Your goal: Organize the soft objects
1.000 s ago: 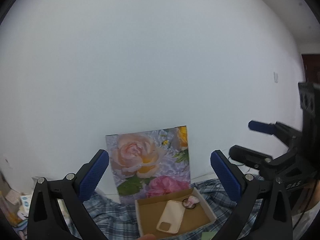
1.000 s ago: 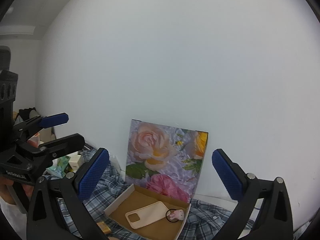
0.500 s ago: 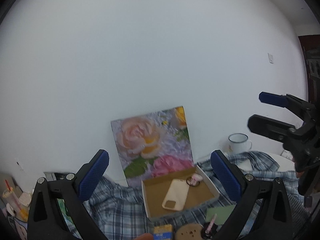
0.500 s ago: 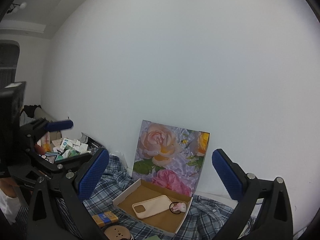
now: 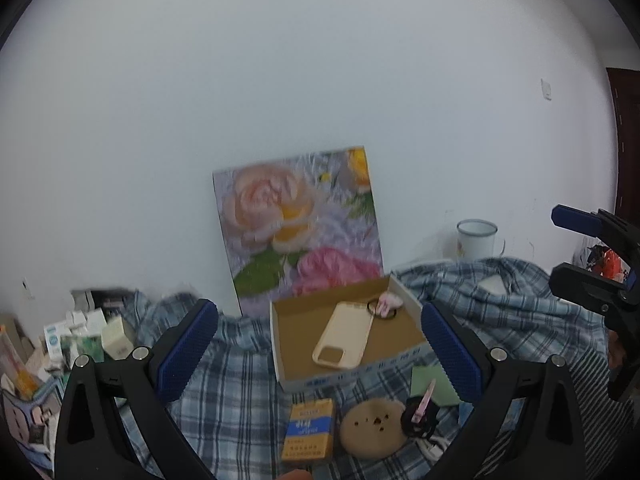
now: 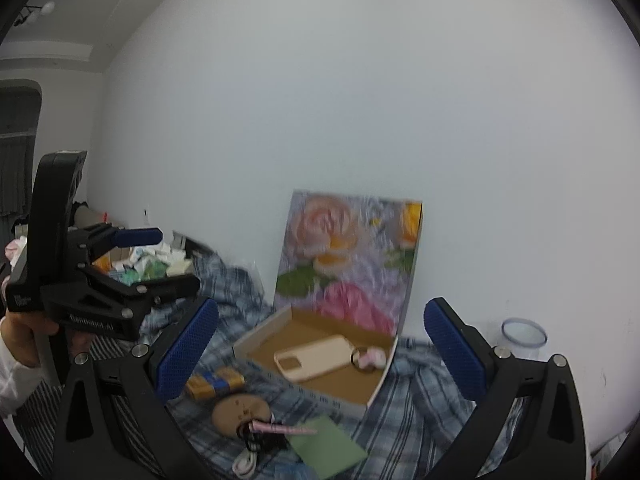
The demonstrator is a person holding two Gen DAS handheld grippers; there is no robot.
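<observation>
A shallow cardboard box (image 5: 404,360) (image 6: 256,340) lies on a blue plaid cloth (image 5: 232,384) (image 6: 404,408). In it lie a cream phone case (image 5: 344,340) (image 6: 312,358) and a pink hair tie on a black ring (image 5: 386,304) (image 6: 370,358). In front of the box lie a yellow-blue packet (image 5: 307,434) (image 6: 214,382), a tan round pad (image 5: 370,426) (image 6: 238,408), a pink-and-black clip (image 5: 420,414) (image 6: 264,430) and a green square (image 5: 432,384) (image 6: 326,446). My left gripper (image 5: 320,354) (image 6: 156,256) and right gripper (image 6: 320,354) (image 5: 576,244) are both open, empty, above the cloth.
A rose-print panel (image 5: 298,224) (image 6: 348,256) leans on the white wall behind the box. A white mug (image 5: 476,238) stands at the right. A clear cup (image 6: 524,334) stands by the wall. Small boxes and packets (image 5: 80,336) (image 6: 148,260) are piled at the left.
Both cameras have tilted down and pulled back, so more of the cloth and the items in front of the box have come into view. Both grippers stay open.
</observation>
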